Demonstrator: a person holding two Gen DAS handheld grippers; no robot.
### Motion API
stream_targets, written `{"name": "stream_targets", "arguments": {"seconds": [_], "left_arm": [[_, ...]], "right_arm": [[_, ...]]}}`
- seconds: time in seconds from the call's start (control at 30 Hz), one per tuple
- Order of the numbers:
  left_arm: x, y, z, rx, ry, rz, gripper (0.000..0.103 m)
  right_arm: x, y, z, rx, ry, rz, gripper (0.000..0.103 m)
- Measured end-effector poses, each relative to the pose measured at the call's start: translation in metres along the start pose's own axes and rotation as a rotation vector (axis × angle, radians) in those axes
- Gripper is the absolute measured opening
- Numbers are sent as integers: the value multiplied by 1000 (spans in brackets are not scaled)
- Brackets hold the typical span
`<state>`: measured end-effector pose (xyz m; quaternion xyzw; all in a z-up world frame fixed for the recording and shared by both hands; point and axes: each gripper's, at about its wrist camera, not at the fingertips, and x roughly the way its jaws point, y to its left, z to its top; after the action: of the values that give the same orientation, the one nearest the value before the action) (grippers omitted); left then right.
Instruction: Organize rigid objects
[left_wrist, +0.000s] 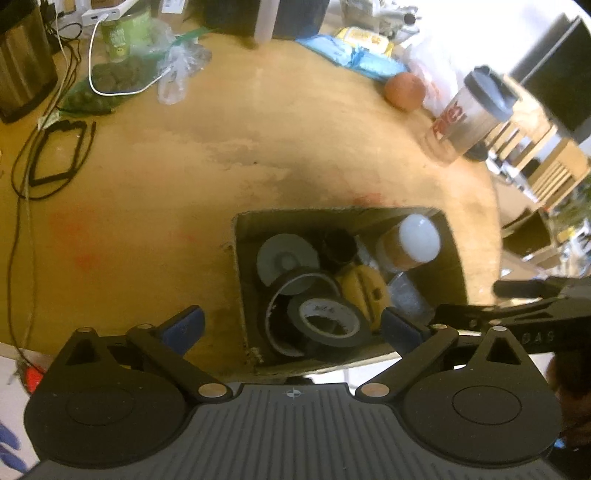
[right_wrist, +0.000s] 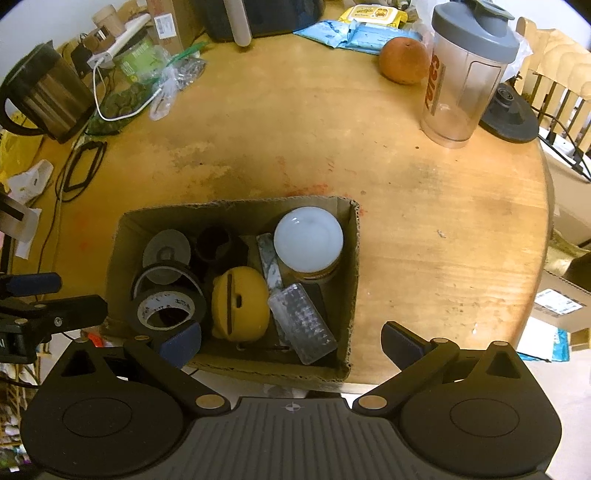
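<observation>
While both grippers, left (left_wrist: 291, 326) and right (right_wrist: 291, 341), hung wide apart and empty over box (right_wrist: 354, 266), we saw tape (right_wrist: 166, 304), jar (right_wrist: 308, 243) packed inside; careless dip risked tipping box off table (right_wrist: 443, 221) edge.

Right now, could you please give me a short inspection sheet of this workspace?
Surface: round wooden table, worn and stained in the middle.
Job's things: cardboard box at the near edge holds tape rolls, a yellow object, a white-lidded jar and a clear plastic block.
Clutter: shaker bottle, orange fruit, blue packets, kettle, plastic bags.
Grippers: left gripper and right gripper both open and empty, above the box.
Cables: white cable, black cables at the far left.
Surroundings: wooden chair on the right.
</observation>
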<state>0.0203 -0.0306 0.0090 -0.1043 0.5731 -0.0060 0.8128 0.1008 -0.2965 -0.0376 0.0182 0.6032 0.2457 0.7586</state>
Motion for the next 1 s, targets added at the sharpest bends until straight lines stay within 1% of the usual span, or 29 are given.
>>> {"name": "stream_targets", "arguments": {"seconds": [0.1, 0.27, 0.4, 0.63, 1.0], "left_arm": [[2, -1, 0, 10, 29, 60, 103], [6, 1, 1, -2, 89, 131, 103], [8, 1, 0, 2, 129, 184, 103], [12, 1, -2, 3, 163, 205, 103], [14, 1, -1, -3, 178, 215, 103]], "right_arm": [[0, 2, 1, -11, 21, -37, 103], [1, 4, 2, -42, 63, -106, 103], [4, 5, 2, -67, 94, -143, 103], [8, 5, 1, -64, 121, -154, 103], [11, 5, 3, -59, 129, -151, 103]]}}
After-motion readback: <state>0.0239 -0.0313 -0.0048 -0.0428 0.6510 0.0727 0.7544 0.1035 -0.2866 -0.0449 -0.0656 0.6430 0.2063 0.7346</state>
